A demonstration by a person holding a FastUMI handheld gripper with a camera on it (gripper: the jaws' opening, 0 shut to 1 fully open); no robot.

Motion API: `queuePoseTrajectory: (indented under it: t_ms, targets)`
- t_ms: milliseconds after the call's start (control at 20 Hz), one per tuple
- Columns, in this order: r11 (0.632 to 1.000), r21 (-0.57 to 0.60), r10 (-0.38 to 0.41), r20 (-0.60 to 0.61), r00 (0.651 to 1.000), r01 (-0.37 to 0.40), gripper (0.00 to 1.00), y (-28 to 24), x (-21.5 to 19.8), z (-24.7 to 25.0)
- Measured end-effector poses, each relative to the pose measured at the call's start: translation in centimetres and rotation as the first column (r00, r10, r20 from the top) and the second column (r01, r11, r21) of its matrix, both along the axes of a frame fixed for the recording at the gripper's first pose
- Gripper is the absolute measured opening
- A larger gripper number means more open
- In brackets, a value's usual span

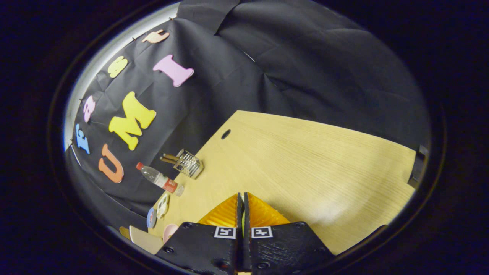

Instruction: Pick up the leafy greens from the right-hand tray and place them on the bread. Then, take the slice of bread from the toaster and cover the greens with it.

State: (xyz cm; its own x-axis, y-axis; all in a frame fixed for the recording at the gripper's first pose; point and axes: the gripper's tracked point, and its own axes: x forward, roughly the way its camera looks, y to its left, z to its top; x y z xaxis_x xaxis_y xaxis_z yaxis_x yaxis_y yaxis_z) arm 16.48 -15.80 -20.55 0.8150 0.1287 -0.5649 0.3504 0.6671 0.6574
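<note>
Plainly, the risk lies in the aim: the gripper (243,200) points at bare wood, its orange fingers (223,214) pressed nearly together with only a thin greenish sliver between, too small to name. To the left a water bottle (160,178) and a wire rack (188,163) stand by the bench (305,160) edge. Greens, bread and toaster cannot be placed from here. Black cloth walls the booth.
</note>
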Motion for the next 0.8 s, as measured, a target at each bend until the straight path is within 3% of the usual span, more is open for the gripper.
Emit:
queuePoseTrajectory:
  t_ms: [450, 800]
  targets:
    - [0.998, -0.028, 0.067, 0.155, 0.986, -0.064, 0.0, 5.3, -0.6, 8.4]
    - [0.982, -0.048, 0.188, 0.23, 0.955, -0.182, 0.0, 13.8, -1.1, 12.2]
